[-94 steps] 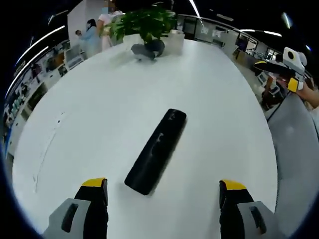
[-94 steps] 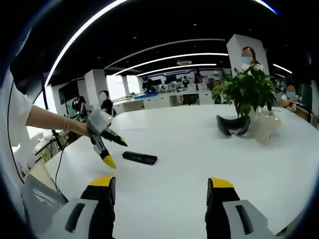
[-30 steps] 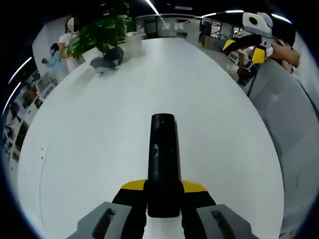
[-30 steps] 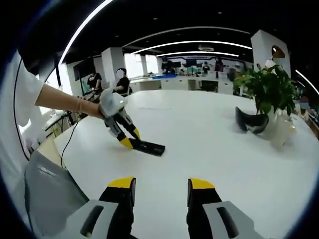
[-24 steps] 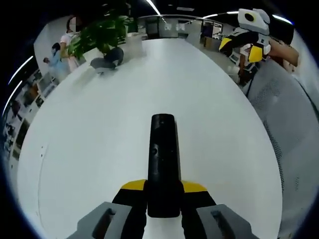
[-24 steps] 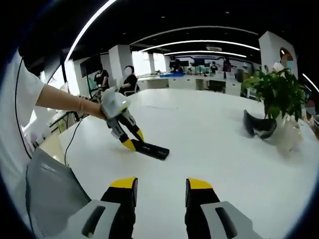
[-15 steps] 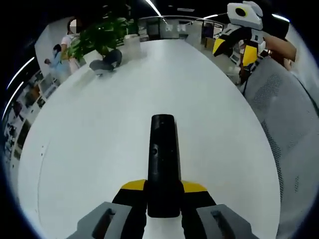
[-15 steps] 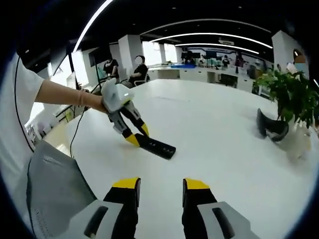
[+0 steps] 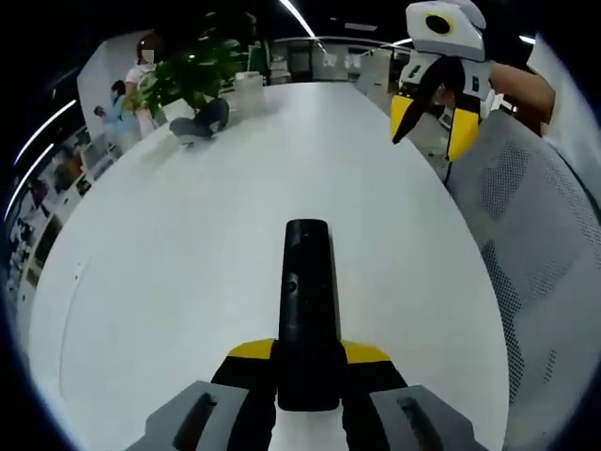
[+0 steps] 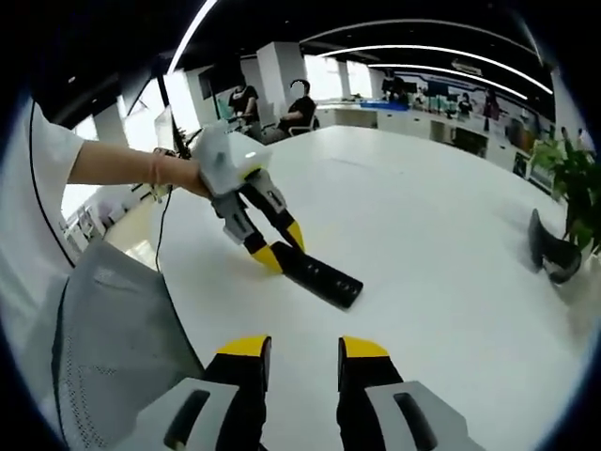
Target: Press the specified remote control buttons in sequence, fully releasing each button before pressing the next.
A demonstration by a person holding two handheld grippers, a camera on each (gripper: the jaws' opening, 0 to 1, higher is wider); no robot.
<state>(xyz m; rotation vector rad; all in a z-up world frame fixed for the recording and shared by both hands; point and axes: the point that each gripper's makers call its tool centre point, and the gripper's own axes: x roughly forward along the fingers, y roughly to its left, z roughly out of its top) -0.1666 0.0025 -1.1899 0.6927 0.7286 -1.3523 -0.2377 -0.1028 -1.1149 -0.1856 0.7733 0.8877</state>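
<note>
Here the biggest thing is the white table (image 9: 188,235), a long oval top that carries everything else; in the right gripper view its surface (image 10: 441,216) runs off toward distant desks. Beside the table's near edge stands a grey mesh chair (image 9: 535,263), whose backrest also shows in the right gripper view (image 10: 103,329), just off the table's rim. At the far end of the table sits a potted plant (image 9: 192,66) with a dark curved headset-like object (image 9: 199,120) lying just beside it on the tabletop; the same dark object (image 10: 552,249) lies near the table's far edge in the right gripper view, with the plant's leaves (image 10: 577,169) over it. The left gripper (image 9: 308,352) is at the table's near side, its yellow-tipped fingers pinched on the near end of the remote control (image 9: 306,291), a black bar that lies flat on the table and points away toward the table's middle. In the right gripper view that left gripper (image 10: 277,246) is held by a hand (image 10: 178,174) and clamps the remote control (image 10: 319,275) by its end. The right gripper (image 10: 298,349) hovers over the table short of the remote control, its fingers brought close with a narrow gap between them and nothing held; in the left gripper view it (image 9: 427,127) hangs above the table's right edge.
</note>
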